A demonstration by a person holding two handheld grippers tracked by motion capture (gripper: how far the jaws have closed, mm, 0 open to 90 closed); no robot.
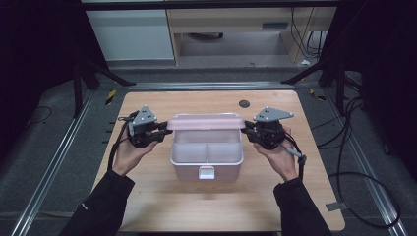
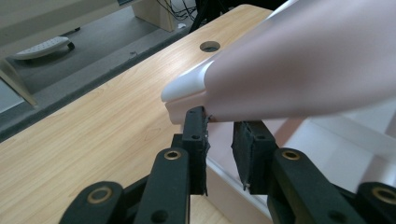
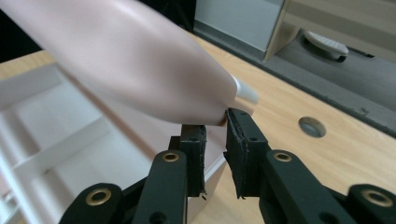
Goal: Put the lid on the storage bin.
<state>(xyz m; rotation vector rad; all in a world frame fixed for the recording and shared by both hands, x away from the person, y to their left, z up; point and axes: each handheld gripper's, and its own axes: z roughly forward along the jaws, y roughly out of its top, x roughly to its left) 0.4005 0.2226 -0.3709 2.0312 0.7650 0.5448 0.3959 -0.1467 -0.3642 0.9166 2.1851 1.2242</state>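
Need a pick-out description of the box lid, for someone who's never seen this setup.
Start at the wooden table; the white box sits mid-table. Its lid is the pale pink panel hinged up along the far edge, between the left gripper and right gripper.

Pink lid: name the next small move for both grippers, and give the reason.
Probably swing the pink lid forward and down over the box. The left gripper and right gripper each stand at one end of the lid, jaws narrowed around its edge; the lid stands raised over the open, divided box, whose front latch hangs free.
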